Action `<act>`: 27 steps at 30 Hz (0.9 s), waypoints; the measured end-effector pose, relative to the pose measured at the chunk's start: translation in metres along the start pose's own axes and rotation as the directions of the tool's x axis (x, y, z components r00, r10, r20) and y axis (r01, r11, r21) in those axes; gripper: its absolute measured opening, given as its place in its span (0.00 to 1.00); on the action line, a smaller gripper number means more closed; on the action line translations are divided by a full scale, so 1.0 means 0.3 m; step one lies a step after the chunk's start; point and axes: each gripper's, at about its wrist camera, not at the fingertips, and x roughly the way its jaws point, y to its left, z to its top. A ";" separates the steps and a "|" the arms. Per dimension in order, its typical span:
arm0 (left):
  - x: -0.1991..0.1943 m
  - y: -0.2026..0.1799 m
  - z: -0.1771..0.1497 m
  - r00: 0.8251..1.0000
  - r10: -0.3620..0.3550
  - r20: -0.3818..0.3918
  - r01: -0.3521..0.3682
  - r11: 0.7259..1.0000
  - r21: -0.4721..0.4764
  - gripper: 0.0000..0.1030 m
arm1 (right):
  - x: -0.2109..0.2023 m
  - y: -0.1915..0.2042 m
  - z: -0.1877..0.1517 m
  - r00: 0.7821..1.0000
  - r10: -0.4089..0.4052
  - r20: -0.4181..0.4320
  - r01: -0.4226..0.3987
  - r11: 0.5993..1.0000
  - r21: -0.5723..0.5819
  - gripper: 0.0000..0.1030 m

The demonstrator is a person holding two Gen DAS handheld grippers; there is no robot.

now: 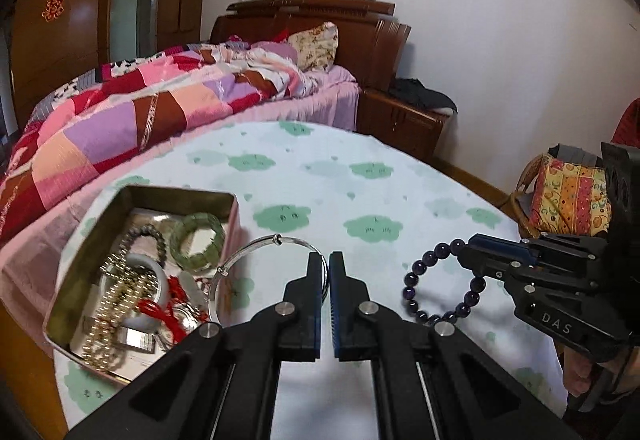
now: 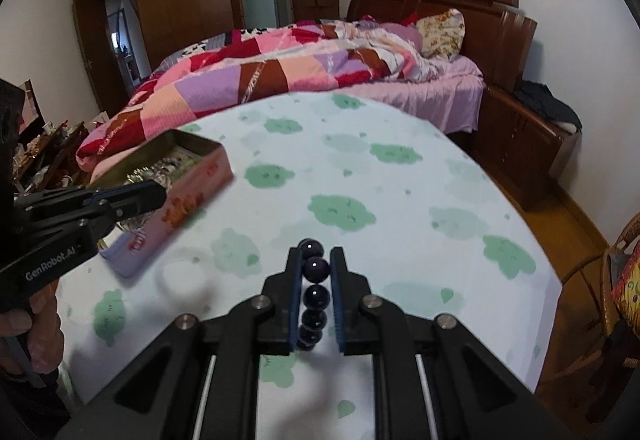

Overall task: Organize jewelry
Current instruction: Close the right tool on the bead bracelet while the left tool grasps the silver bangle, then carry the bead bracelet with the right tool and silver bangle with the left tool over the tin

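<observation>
My left gripper (image 1: 325, 260) is clamped on the thin silver bangle (image 1: 256, 252), held just beside the open tin (image 1: 100, 224) of jewelry. My right gripper (image 2: 319, 260) pinches the dark purple bead bracelet (image 2: 316, 296) above the cloud-print tablecloth (image 2: 400, 200), clear of the tin.

**Materials on a cloth-covered table**

A thin polished silver metal bangle (image 1: 256, 252) gleams. Glossy dark purple round beads form a bracelet (image 1: 444, 284). An open rectangular tin box (image 1: 100, 236) looks dull metal. The white green-cloud tablecloth (image 1: 400, 184) appears matt.
</observation>
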 end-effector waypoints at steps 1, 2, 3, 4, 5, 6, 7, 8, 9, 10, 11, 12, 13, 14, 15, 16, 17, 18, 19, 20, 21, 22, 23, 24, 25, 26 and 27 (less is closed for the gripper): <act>-0.009 0.001 0.002 1.000 0.004 0.005 -0.004 1.000 0.001 0.02 | -0.006 0.006 0.006 1.000 0.001 0.003 -0.001 1.000 -0.006 0.15; -0.017 0.004 0.004 1.000 0.004 0.011 -0.004 1.000 -0.001 0.02 | -0.013 0.013 0.014 1.000 0.000 0.007 0.000 1.000 -0.015 0.15; -0.028 0.007 0.007 1.000 0.002 0.017 -0.002 1.000 -0.003 0.02 | -0.018 0.018 0.020 1.000 -0.001 0.011 0.001 1.000 -0.020 0.15; -0.036 0.009 0.008 1.000 0.005 0.023 -0.005 1.000 -0.005 0.02 | -0.025 0.025 0.030 1.000 -0.002 0.018 0.002 1.000 -0.027 0.15; -0.046 0.012 0.011 1.000 0.010 0.030 -0.010 1.000 -0.006 0.02 | -0.031 0.029 0.036 1.000 -0.002 0.023 0.003 1.000 -0.031 0.15; -0.056 0.015 0.013 0.999 0.013 0.034 -0.013 1.000 -0.007 0.02 | -0.038 0.035 0.044 1.000 -0.003 0.028 0.004 0.999 -0.036 0.15; -0.065 0.018 0.017 0.999 0.014 0.038 -0.014 1.000 -0.008 0.02 | -0.045 0.043 0.053 0.999 -0.004 0.035 0.006 0.999 -0.042 0.15; -0.074 0.025 0.021 0.999 0.016 0.042 -0.015 1.000 -0.011 0.02 | -0.051 0.046 0.060 0.999 -0.004 0.039 0.006 0.999 -0.047 0.15; -0.084 0.033 0.024 0.999 0.019 0.048 -0.019 1.000 -0.015 0.02 | -0.056 0.053 0.069 0.999 -0.002 0.044 0.004 0.999 -0.052 0.15; -0.090 0.038 0.027 0.998 0.022 0.052 -0.022 1.000 -0.018 0.02 | -0.061 0.062 0.079 0.999 0.000 0.049 0.003 0.998 -0.057 0.15; -0.098 0.048 0.032 0.998 0.027 0.055 -0.026 0.999 -0.022 0.02 | -0.065 0.066 0.086 0.999 0.002 0.053 0.001 0.998 -0.061 0.15; -0.105 0.057 0.035 0.998 0.033 0.058 -0.031 0.999 -0.027 0.02 | -0.069 0.074 0.094 0.998 0.006 0.058 -0.002 0.998 -0.066 0.15; -0.111 0.067 0.039 0.997 0.036 0.061 -0.035 0.999 -0.030 0.02 | -0.072 0.083 0.103 0.998 0.009 0.062 -0.005 0.997 -0.072 0.15; -0.117 0.079 0.041 0.997 0.042 0.065 -0.039 0.999 -0.036 0.02 | -0.074 0.097 0.116 0.998 0.015 0.067 -0.010 0.997 -0.081 0.15; -0.124 0.092 0.044 0.997 0.049 0.067 -0.047 0.998 -0.041 0.02 | -0.074 0.108 0.125 0.997 0.020 0.070 -0.014 0.996 -0.087 0.15; -0.127 0.102 0.045 0.996 0.054 0.067 -0.051 0.998 -0.045 0.02 | -0.076 0.118 0.134 0.997 0.024 0.073 -0.017 0.996 -0.093 0.15; -0.133 0.118 0.047 0.996 0.061 0.070 -0.058 0.997 -0.052 0.02 | -0.077 0.133 0.145 0.997 0.029 0.078 -0.021 0.995 -0.102 0.15; -0.139 0.129 0.049 0.995 0.068 0.072 -0.064 0.996 -0.057 0.02 | -0.078 0.146 0.155 0.996 0.034 0.082 -0.024 0.993 -0.111 0.15; -0.142 0.140 0.050 0.994 0.076 0.073 -0.072 0.996 -0.061 0.02 | -0.077 0.164 0.169 0.995 0.040 0.087 -0.029 0.992 -0.121 0.15; -0.146 0.153 0.052 0.994 0.082 0.074 -0.077 0.995 -0.067 0.02 | -0.079 0.173 0.177 0.995 0.046 0.091 -0.034 0.991 -0.128 0.15; -0.151 0.170 0.054 0.993 0.088 0.076 -0.082 0.994 -0.074 0.02 | -0.079 0.185 0.186 0.994 0.052 0.094 -0.039 0.990 -0.135 0.15; -0.153 0.180 0.054 0.993 0.094 0.077 -0.088 0.993 -0.077 0.02 | -0.078 0.202 0.200 0.993 0.061 0.099 -0.047 0.989 -0.142 0.15; -0.156 0.193 0.055 0.992 0.104 0.076 -0.097 0.992 -0.080 0.02 | -0.081 0.216 0.206 0.993 0.069 0.101 -0.053 0.988 -0.148 0.15; -0.159 0.207 0.055 0.991 0.110 0.078 -0.104 0.991 -0.084 0.02 | -0.080 0.232 0.215 0.992 0.077 0.103 -0.060 0.986 -0.156 0.15; -0.161 0.216 0.055 0.990 0.115 0.078 -0.108 0.990 -0.088 0.02 | -0.079 0.245 0.221 0.991 0.083 0.105 -0.065 0.985 -0.162 0.15; -0.163 0.229 0.054 0.990 0.121 0.078 -0.114 0.989 -0.092 0.02 | -0.076 0.262 0.230 0.990 0.093 0.106 -0.074 0.983 -0.171 0.15; -0.164 0.241 0.053 0.989 0.127 0.076 -0.119 0.988 -0.095 0.02 | -0.073 0.279 0.238 0.989 0.100 0.108 -0.080 0.980 -0.180 0.15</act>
